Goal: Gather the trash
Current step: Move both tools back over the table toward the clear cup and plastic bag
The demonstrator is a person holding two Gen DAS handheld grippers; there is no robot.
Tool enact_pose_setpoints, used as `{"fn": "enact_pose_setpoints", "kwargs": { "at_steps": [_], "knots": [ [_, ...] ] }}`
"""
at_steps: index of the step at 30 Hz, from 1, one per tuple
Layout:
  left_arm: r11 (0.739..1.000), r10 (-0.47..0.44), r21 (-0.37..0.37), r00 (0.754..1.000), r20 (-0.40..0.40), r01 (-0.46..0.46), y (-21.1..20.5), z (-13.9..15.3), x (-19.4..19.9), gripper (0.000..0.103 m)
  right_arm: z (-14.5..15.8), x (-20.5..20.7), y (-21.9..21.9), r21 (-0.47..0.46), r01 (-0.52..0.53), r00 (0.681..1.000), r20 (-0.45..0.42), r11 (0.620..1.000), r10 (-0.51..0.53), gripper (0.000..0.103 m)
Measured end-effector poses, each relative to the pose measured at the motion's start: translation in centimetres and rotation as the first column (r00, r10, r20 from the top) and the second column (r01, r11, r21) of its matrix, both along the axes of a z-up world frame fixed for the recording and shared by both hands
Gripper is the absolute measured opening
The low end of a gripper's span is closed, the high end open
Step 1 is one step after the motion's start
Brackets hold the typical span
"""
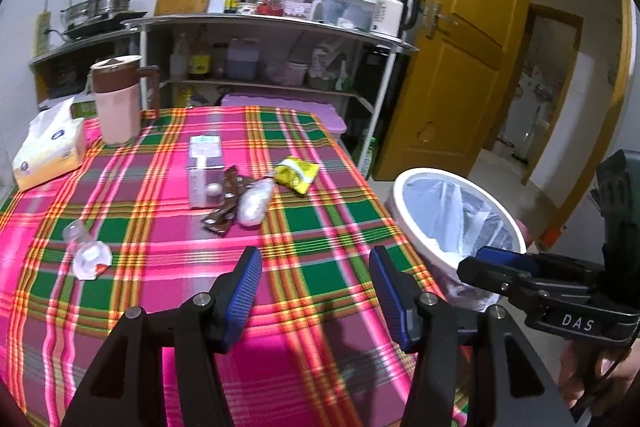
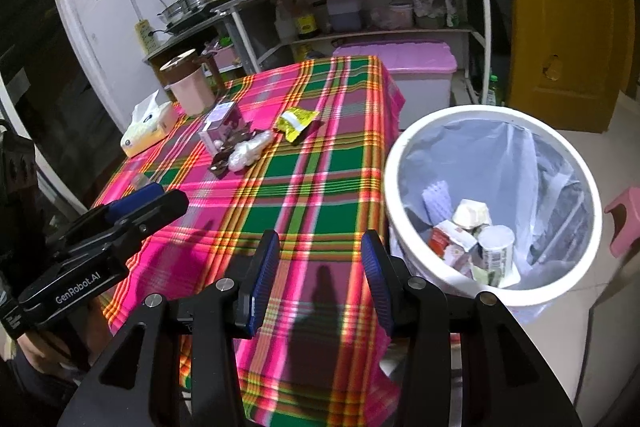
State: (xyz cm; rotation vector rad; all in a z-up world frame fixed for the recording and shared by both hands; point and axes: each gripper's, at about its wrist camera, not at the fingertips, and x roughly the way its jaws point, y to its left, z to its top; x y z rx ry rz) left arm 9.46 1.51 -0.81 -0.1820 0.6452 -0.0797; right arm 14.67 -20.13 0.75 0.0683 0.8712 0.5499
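Note:
On the plaid tablecloth (image 1: 168, 251) lie a yellow wrapper (image 1: 297, 174), a brown wrapper (image 1: 224, 205), a clear plastic bag (image 1: 255, 203), a purple carton (image 1: 205, 169) and crumpled white paper (image 1: 90, 257). The yellow wrapper (image 2: 297, 121) and the plastic bag (image 2: 248, 151) also show in the right wrist view. A white bin (image 2: 492, 211) with a clear liner stands right of the table and holds several cartons and cups. My left gripper (image 1: 316, 291) is open and empty above the near table. My right gripper (image 2: 320, 279) is open and empty over the table's near right edge.
A pink jug (image 1: 118, 99) and a tissue box (image 1: 50, 151) stand at the table's far left. A metal shelf (image 1: 272, 39) with bottles and a kettle is behind. A yellow door (image 1: 460, 59) stands open at right. A pink stool (image 2: 624, 219) is beside the bin.

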Motion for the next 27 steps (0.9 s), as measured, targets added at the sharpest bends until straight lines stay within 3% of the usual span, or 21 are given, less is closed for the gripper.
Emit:
{"fn": "enact_pose_setpoints", "kwargs": {
  "at_steps": [15,27],
  "knots": [
    [0.991,0.134,-0.002,0.991,-0.022,-0.134,5.2,-1.1,-1.0,0.056,-0.7,1.0,3.8,-0.019,-0.053,0.998,-0.021,0.998,0.053,0.044],
    [0.958,0.288,-0.002,0.957,-0.045,-0.288,11.4,-2.2,-1.2,0.056,-1.3,2.1,7.3,-0.031,-0.098,0.995,-0.033,0.995,0.097,0.044]
  ]
}}
